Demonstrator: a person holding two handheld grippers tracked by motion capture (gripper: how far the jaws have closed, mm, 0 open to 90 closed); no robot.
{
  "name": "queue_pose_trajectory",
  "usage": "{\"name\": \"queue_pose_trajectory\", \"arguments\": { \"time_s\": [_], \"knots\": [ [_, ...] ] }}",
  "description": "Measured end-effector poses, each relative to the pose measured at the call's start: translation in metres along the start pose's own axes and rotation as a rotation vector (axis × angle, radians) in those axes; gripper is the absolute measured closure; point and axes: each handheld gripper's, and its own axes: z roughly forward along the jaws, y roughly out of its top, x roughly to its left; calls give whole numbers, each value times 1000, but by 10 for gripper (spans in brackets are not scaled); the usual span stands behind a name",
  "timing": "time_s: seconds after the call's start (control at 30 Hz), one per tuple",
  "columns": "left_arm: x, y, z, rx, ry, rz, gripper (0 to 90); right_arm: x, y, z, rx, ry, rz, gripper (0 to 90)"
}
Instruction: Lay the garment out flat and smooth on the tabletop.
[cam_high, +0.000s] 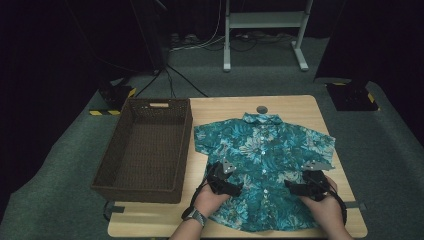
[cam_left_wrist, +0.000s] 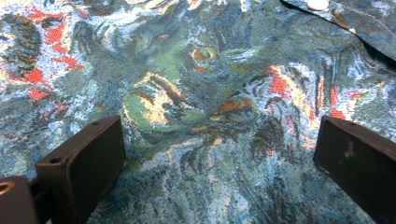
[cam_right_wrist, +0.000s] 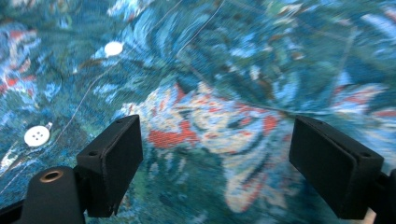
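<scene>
A short-sleeved shirt (cam_high: 262, 165) with a blue-green leaf print lies flat on the wooden desk (cam_high: 300, 105), front side up, the collar pointing away from the person and the row of white buttons running down the middle. The sleeves are spread to both sides. To the left of the shirt, just beside it, stands a dark woven basket (cam_high: 145, 150), and nothing is inside it.

The left hand-held gripper (cam_high: 223, 181) rests over the lower left part of the shirt, and the right hand-held gripper (cam_high: 303, 184) over the lower right part, both near the hem. In the left gripper view the two black jaws stand wide apart above the cloth, and no fold is between them; this gripper is released. In the right gripper view the jaws are also far apart over the printed cloth, with two white buttons (cam_right_wrist: 37, 136) to the side, and they press on nothing; it is released too.

I judge that the work is at its beginning. The shirt is laid out and smoothed, but no fold is made yet: both sleeves are open and the hem is not turned up. What is left is probably the whole folding, and then perhaps the placing of the shirt into the basket.
</scene>
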Motion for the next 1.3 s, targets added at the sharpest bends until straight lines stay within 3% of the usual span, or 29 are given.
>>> {"name": "queue_pose_trajectory", "arguments": {
  "time_s": [0.17,0.3,0.53,0.63,0.7,0.8,0.93,1.0,1.13,1.2,1.3],
  "knots": [
    [-4,-1,-1,-3,6,-7,19,5,-6,9,27,-3,-13,160],
    [-14,-5,-4,3,8,-8,10,4,-9,7,33,-15,-51,158],
    [-56,-25,-25,9,-16,17,2,-7,-32,-16,52,-20,-46,158],
    [-65,-30,-33,8,-45,50,10,-6,-46,-30,64,-17,-50,158],
    [-61,-26,-38,-19,-36,64,10,-5,-54,-38,71,-13,-55,158],
    [-43,-11,-39,-75,-19,41,9,-4,-60,-46,96,-14,-56,170],
    [-18,13,-17,-73,1,50,10,-8,-46,-45,52,-18,-60,144],
    [-8,21,-3,-61,12,48,13,-14,-30,-37,14,-22,-53,126],
    [9,28,20,-9,26,-17,15,-31,-2,-4,16,-37,-15,101],
    [11,29,27,14,26,-18,15,-38,6,9,11,-38,5,97],
    [10,30,30,5,22,-21,4,-42,10,24,18,-38,12,63]
  ]
}}
